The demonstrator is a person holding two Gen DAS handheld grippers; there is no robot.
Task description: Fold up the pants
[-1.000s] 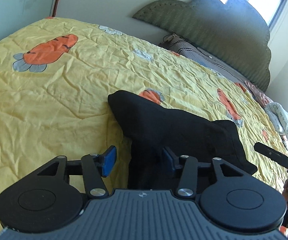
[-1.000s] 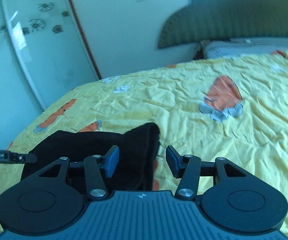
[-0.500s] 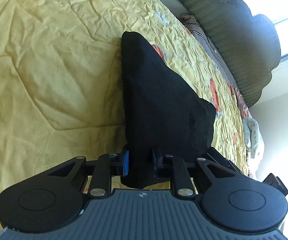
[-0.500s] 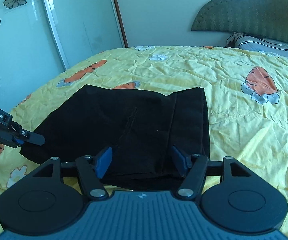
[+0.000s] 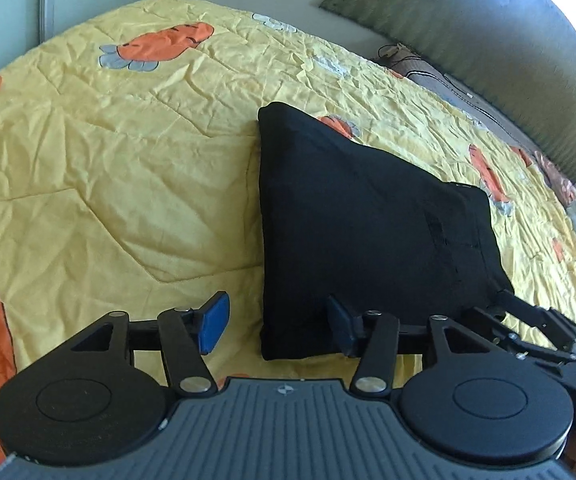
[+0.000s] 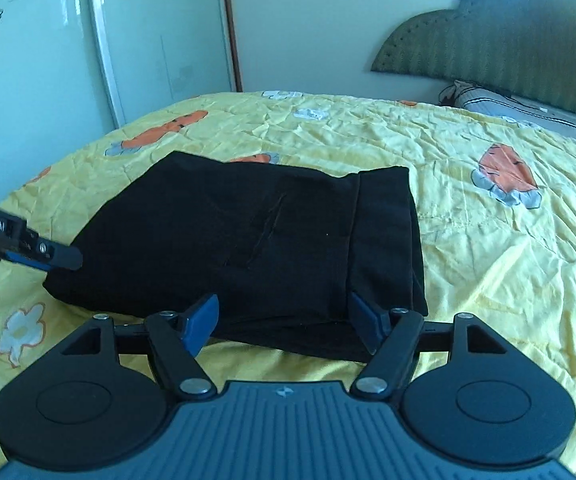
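Blue pads line the fingers of the left gripper [image 5: 275,326], which stands wide apart over the near left corner of the black pants [image 5: 364,224], one finger over bare quilt, the other over the cloth edge, gripping nothing. Likewise the right gripper [image 6: 285,324] is spread wide at the near edge of the pants [image 6: 247,244], its fingers to either side of the folded hem, with nothing pinched between them. In the right view the left gripper's tip reaches in at the pants' left corner. Folded into a compact black bundle, the pants lie flat on the yellow quilt [image 6: 488,264] with orange carrot prints. Beyond stand a green headboard [image 6: 508,52] and pale sliding doors [image 6: 67,60]
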